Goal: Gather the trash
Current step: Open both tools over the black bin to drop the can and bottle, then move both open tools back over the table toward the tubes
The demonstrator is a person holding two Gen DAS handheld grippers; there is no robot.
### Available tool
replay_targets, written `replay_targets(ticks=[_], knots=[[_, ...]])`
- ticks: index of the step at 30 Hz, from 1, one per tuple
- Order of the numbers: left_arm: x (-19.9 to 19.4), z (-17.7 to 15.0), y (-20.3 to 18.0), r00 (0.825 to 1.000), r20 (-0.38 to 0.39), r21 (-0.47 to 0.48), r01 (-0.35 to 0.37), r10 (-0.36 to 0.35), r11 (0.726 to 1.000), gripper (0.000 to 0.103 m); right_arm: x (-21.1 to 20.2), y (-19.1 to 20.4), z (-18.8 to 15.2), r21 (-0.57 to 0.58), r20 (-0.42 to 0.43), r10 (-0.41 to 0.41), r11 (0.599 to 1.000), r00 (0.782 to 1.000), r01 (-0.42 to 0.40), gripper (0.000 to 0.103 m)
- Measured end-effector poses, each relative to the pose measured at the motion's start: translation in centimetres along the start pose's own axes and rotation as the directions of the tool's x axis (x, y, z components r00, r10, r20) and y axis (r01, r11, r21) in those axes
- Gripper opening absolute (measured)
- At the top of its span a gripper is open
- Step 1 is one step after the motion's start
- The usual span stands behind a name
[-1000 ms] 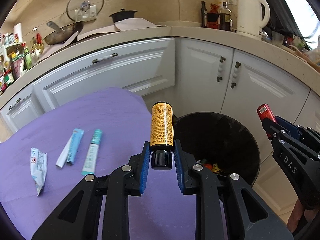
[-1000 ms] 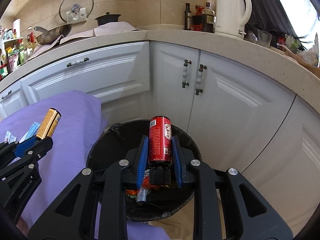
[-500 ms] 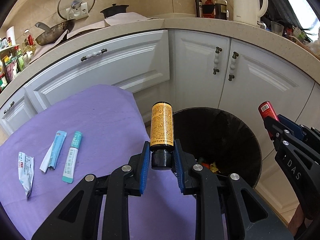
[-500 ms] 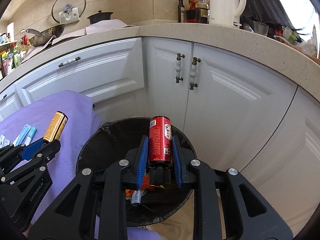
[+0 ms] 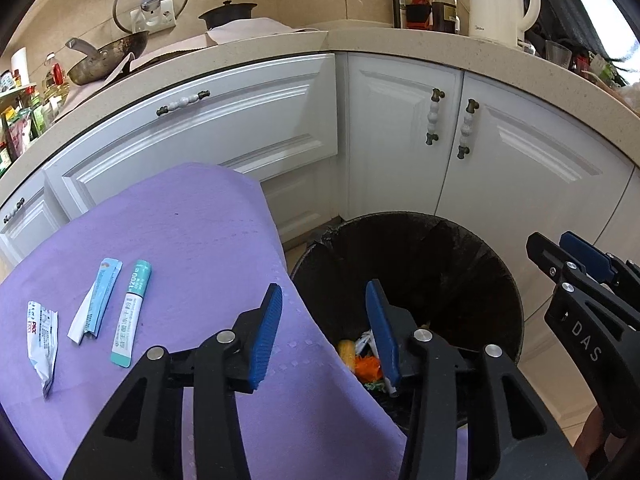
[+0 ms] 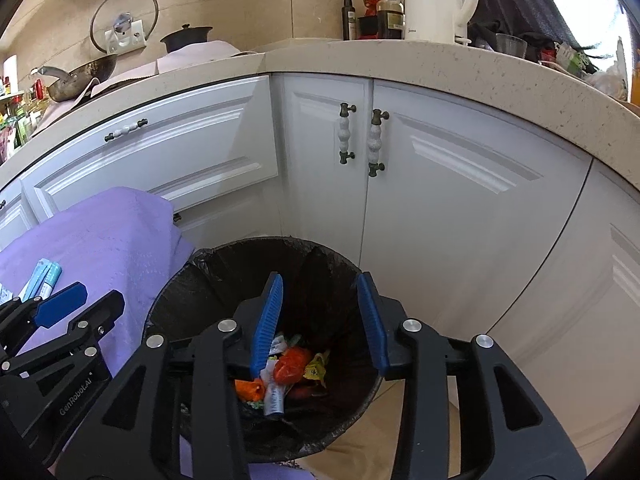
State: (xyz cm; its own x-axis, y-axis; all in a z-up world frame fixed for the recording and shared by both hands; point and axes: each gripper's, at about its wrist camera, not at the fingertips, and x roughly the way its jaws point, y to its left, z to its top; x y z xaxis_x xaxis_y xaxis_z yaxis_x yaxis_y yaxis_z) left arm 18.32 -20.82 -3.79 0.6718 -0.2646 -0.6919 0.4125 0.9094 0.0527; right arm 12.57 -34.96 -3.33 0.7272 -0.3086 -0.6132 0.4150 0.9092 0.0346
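Note:
A black-lined trash bin (image 5: 480,248) (image 6: 192,280) stands on the floor by the white cabinets, with several pieces of trash (image 6: 288,368) at its bottom. My left gripper (image 5: 324,292) hangs over the bin's left rim and the purple cloth's edge, its jaws opening with nothing between them. My right gripper (image 6: 320,280) is above the bin mouth, its jaws also opening and empty. On the purple cloth (image 5: 192,232) lie a teal tube (image 5: 132,312), a light blue sachet (image 5: 98,300) and a white wrapper (image 5: 40,332). The yellow and red bottles are out of sight.
White cabinet doors with knobbed handles (image 6: 360,140) rise right behind the bin. The counter above holds a white kettle (image 5: 500,0), bottles (image 5: 440,4), a wok (image 5: 104,60) and a pot (image 5: 228,12). Tan floor (image 6: 360,440) shows beside the bin.
Both grippers have opened. The yellow bottle has left the left jaws and the red bottle has left the right jaws; neither is seen now.

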Motion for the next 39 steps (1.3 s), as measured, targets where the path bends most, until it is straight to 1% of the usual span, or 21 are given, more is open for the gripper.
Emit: replay_targets(ticks=[4, 6, 7, 11, 16, 20, 26, 31, 39], knots=[[-0.7, 0.1, 0.3, 1.0, 0.013, 0.0, -0.002, 0.002, 1.0, 0.045, -0.4, 0.3, 0.1, -0.004, 0.002, 0.001, 1.0, 1.0, -0.001, 0.038], [-1.2, 0.0, 0.8, 1.0, 0.018, -0.001, -0.014, 0.014, 1.0, 0.049, -0.7, 0.6, 0.1, -0.006, 0.002, 0.006, 1.0, 1.0, -0.006, 0.039], [-1.4, -0.1, 1.0, 1.0, 0.017, -0.004, -0.015, 0.015, 1.0, 0.049, -0.8, 0.8, 0.1, -0.007, 0.0, 0.01, 1.0, 1.0, -0.01, 0.039], [-2.3, -0.7, 2.4, 0.999, 0.014, -0.022, -0.032, 0.032, 0.999, 0.05, -1.3, 2.1, 0.1, -0.018, 0.002, 0.028, 0.999, 1.0, -0.028, 0.043], [-3.8, -1.5, 5.3, 0.997, 0.014, -0.054, -0.078, 0.079, 0.995, 0.051, -1.8, 4.4, 0.2, -0.04, 0.0, 0.069, 0.997, 0.998, -0.069, 0.043], [-5.2, -2.2, 8.3, 0.991, 0.018, -0.098, -0.132, 0.134, 0.986, 0.054, -2.1, 6.9, 0.2, -0.068, -0.007, 0.109, 0.992, 0.994, -0.109, 0.043], [-7.0, -3.5, 13.5, 0.976, 0.0, -0.182, -0.215, 0.219, 0.96, 0.056, -2.4, 11.1, 0.3, -0.117, -0.023, 0.17, 0.978, 0.985, -0.172, 0.043], [-8.4, -4.5, 18.0, 0.957, -0.016, -0.25, -0.284, 0.289, 0.926, 0.058, -2.6, 14.9, 0.3, -0.161, -0.045, 0.221, 0.961, 0.974, -0.225, 0.043], [-9.5, -6.5, 23.7, 0.926, -0.057, -0.324, -0.371, 0.374, 0.87, 0.059, -2.6, 20.3, -0.2, -0.232, -0.08, 0.267, 0.932, 0.96, -0.278, 0.043]])
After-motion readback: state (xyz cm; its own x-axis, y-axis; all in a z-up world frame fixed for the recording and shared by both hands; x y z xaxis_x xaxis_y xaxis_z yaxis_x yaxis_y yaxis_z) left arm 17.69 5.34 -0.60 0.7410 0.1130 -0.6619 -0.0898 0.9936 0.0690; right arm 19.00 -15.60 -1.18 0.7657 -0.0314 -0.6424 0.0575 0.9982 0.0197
